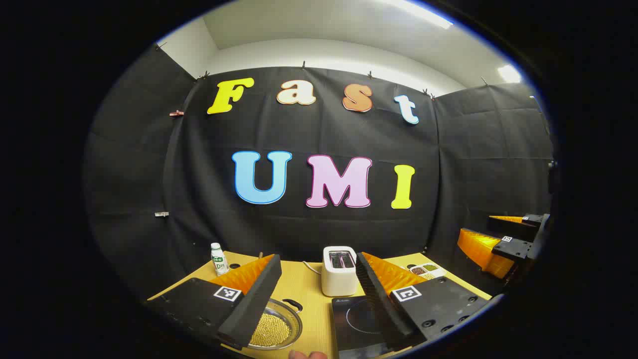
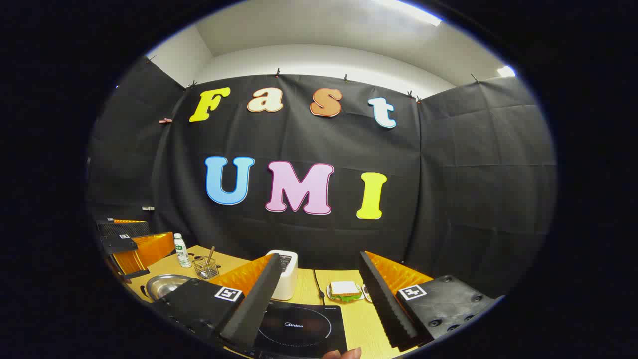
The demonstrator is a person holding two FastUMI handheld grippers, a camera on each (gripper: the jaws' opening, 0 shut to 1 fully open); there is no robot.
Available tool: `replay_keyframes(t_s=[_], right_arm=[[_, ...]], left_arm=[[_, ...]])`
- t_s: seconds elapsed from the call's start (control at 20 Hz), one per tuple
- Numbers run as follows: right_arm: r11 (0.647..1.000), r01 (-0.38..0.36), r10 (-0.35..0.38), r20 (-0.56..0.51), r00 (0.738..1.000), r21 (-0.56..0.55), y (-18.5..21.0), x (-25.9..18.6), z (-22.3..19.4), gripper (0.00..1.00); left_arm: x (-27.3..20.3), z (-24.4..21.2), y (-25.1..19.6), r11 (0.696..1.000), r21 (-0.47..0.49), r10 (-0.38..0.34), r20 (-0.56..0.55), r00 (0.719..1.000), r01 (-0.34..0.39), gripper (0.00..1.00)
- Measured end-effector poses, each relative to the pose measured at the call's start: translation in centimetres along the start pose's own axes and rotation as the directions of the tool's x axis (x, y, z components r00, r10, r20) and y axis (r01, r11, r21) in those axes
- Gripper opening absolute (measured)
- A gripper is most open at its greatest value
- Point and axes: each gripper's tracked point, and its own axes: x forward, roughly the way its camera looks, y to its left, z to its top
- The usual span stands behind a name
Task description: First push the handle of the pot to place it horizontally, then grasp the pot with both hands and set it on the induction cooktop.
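The pot [image 1: 275, 326] sits on the wooden bench [image 1: 306, 291], left of the induction cooktop [image 1: 356, 321] and apart from it. It is a shallow steel pan filled with small yellowish beans, with a dark handle [image 1: 293, 304] at its far rim. In the right gripper view the pot [image 2: 164, 285] lies at the far left, partly hidden behind that tool's own finger.

The left tongs [image 1: 311, 301] hang wide open above the bench, one finger over the pot's left part, the other over the cooktop. The right tongs [image 2: 316, 304] are likewise spread wide, holding nothing, above the black cooktop [image 2: 299, 329], which bears a ring marking and a small brand word, too small for me to read with certainty.

Behind the cooktop stands a white toaster [image 1: 339, 271], its cord [image 2: 318, 284] trailing over the bench. A small bottle [image 1: 218, 259] with a green label stands at the far left, and near it a wire basket [image 2: 205, 269] holds a stick. A sandwich on a plate [image 2: 345, 291] lies right of the toaster, and a tray of grains [image 1: 424, 270] sits at the far right corner.

Black cloth walls the booth on three sides below a white ceiling with strip lights. A fingertip [image 1: 309, 355] shows at the lower edge.
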Motion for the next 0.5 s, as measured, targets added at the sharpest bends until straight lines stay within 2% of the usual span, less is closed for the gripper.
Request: replay_keyframes(t_s=[0.5], right_arm=[[1.0,0.007,-0.007,0.006,1.0,-0.007,0.17,-0.36,0.03,0.97]], left_arm=[[-0.25,0.28,0.14,1.0,0.008,-0.001,0.011,1.0,0.001,0.94]])
